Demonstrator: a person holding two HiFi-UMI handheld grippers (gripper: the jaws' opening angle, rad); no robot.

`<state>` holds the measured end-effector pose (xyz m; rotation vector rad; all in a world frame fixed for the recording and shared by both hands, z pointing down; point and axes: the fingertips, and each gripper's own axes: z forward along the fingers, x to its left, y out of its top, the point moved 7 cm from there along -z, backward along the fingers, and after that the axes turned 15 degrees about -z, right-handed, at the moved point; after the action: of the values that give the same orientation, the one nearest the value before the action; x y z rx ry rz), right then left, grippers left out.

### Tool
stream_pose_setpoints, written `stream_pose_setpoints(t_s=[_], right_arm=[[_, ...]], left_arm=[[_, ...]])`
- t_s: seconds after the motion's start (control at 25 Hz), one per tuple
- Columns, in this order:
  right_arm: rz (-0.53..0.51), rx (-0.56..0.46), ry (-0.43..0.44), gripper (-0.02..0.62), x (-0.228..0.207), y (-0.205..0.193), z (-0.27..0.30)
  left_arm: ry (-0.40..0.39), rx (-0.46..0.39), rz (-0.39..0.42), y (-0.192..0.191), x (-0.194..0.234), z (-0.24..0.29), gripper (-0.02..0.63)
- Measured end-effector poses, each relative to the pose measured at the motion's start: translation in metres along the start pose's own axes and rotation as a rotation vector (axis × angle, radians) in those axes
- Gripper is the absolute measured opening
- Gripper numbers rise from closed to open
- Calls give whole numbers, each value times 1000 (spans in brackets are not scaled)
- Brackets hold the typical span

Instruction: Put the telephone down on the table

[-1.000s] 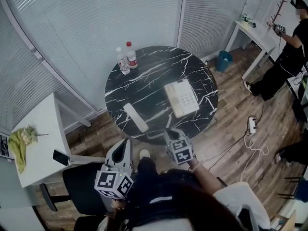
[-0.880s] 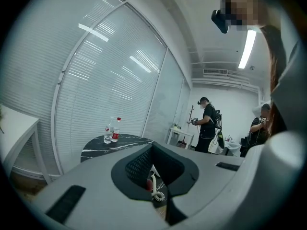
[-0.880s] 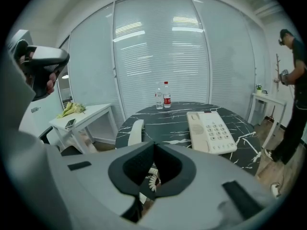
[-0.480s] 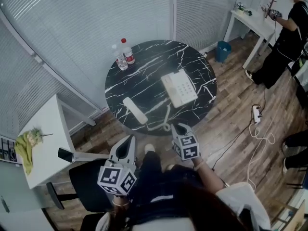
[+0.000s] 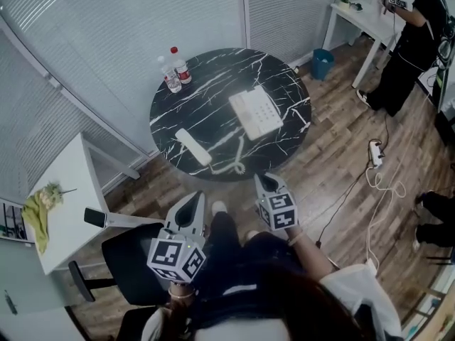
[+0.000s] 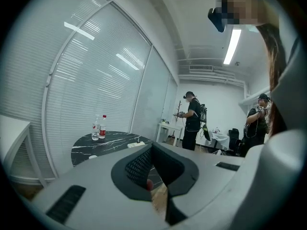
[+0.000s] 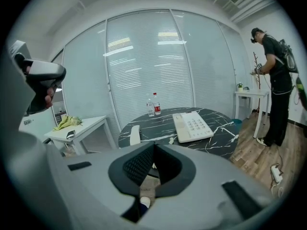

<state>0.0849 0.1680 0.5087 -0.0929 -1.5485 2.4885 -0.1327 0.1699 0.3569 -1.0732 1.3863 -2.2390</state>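
Observation:
The white telephone base (image 5: 256,111) sits on the round black marble table (image 5: 277,84), right of centre. Its handset (image 5: 193,146) lies separately on the table near the front left edge, joined by a coiled cord (image 5: 238,163). In the right gripper view the base (image 7: 193,125) and handset (image 7: 135,134) lie ahead on the table. Both grippers hang short of the table, over the person's lap. My left gripper (image 5: 192,199) (image 6: 152,150) is shut and empty. My right gripper (image 5: 264,181) (image 7: 153,150) is also shut, holding nothing.
Two water bottles (image 5: 173,69) stand at the table's far left. A white side table (image 5: 60,190) with a green cloth (image 5: 37,212) and a mobile phone (image 5: 94,217) is at the left. A power strip (image 5: 375,155) lies on the floor; a person (image 5: 409,41) stands back right.
Both grippers and the head view have drawn back from the table, which now sits farther up the picture. The handset and base have not moved on the table.

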Motion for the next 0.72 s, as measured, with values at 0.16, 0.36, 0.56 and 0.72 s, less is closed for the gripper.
stream_pose_setpoints(t_s=[0.16, 0.36, 0.56, 0.72], right_arm=[[-3, -29, -8, -3, 2, 0, -16], [61, -107, 3, -3, 5, 4, -31], [84, -152, 0, -5, 8, 4, -47], [91, -154, -8, -5, 10, 0, -59]], left_arm=[[-2, 7, 3, -13, -13, -12, 6], [-3, 12, 8, -25, -21, -27, 6], [8, 21, -2, -39, -26, -43, 6], [10, 25, -4, -47, -27, -52, 6]])
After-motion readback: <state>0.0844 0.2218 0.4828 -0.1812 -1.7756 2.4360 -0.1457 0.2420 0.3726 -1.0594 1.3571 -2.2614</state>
